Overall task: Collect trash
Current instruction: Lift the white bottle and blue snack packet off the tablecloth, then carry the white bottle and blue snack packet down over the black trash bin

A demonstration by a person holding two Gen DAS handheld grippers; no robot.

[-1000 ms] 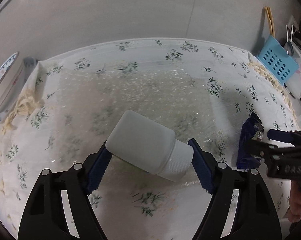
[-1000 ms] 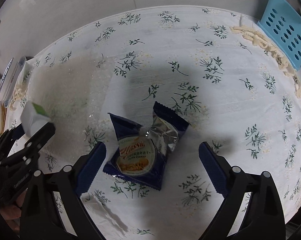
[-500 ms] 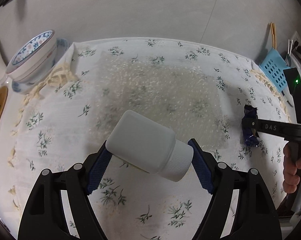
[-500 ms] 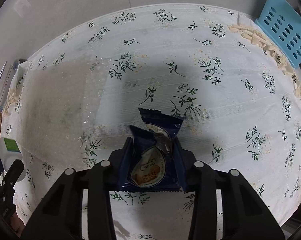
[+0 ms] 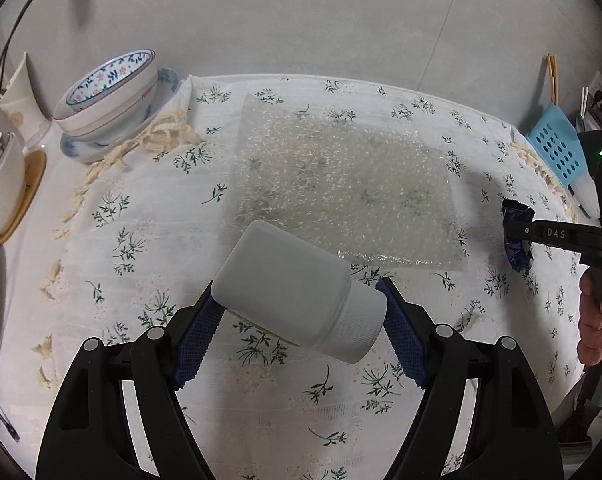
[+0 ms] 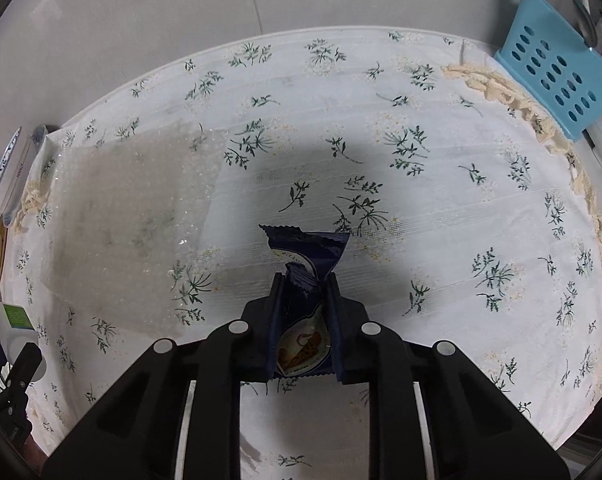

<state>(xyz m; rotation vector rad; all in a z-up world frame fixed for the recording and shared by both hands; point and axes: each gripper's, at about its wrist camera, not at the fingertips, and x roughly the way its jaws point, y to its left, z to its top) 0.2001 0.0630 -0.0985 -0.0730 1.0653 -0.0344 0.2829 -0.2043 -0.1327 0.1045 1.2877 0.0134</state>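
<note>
The snack wrapper [image 6: 307, 280], crumpled just above the desk [image 6: 441, 208], sat clamped in the right gripper [image 6: 303, 300] whose jaws had just been closing, ready for binning, while the left gripper [image 5: 299, 312] gripped a white bottle [image 5: 297, 292].

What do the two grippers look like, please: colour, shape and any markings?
Both are built alike. The left gripper has black plastic arms with cut-out slots, round silver rivets and dark blue ribbed pads on its fingers. The right gripper matches it; its side bears white letters "DAS". A bare hand shows, no sleeve.
</note>
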